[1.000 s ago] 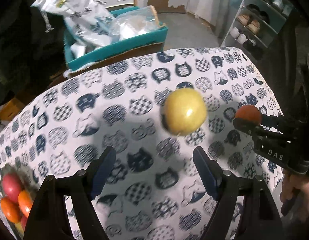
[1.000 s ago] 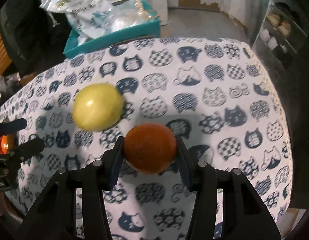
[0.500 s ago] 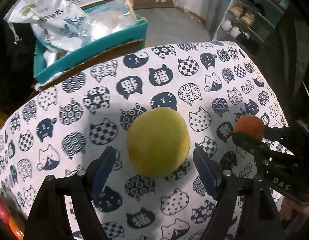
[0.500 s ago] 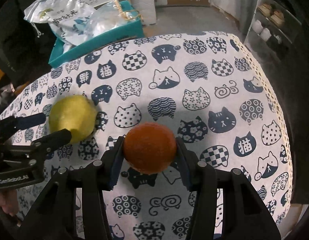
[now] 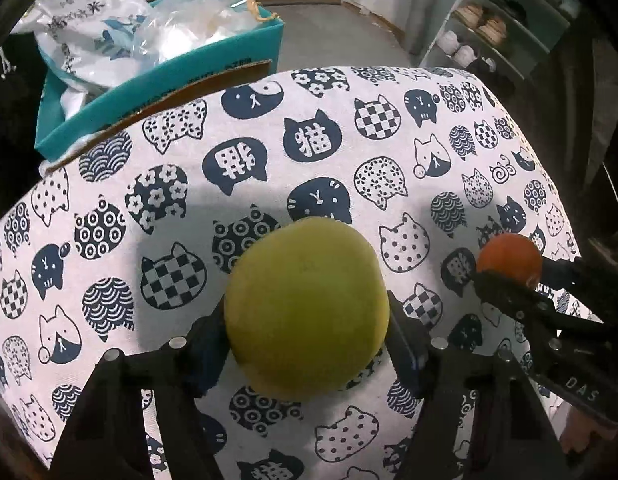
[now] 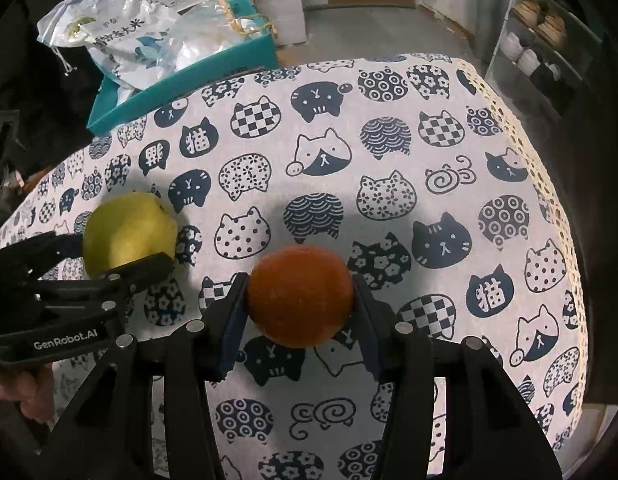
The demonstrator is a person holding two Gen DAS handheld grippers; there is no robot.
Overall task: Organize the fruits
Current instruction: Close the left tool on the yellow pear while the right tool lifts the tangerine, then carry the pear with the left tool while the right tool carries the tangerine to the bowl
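Fruit is filling both grippers at this moment: the left gripper [image 5: 307, 320] is sitting around a yellow-green apple [image 5: 307, 308] that is resting on the cloth-covered surface [image 5: 309, 160], and its jaws have just been closing, the pads now looking pressed to the apple's sides. The right gripper [image 6: 299, 300] is clamping an orange [image 6: 299, 295] across its widest part, its jaws closed on it just above the cloth. Both fruits are looking round, smooth and firm, so I am judging them moderately heavy for their size and prone to rolling or slipping out if squeezed off-centre; taking hold across the middle seems safest, and a hard pinch could be bruising the apple. The two grippers are working near each other, so a sideways move could be knocking one fruit against the other tool. Beyond the far edge, a teal box [image 5: 161, 92] is holding plastic bags [image 5: 101, 36], well apart from the fruit. A shoe rack [image 6: 549, 48] is standing off to the right, and nothing else is crowding the cloth nearby.
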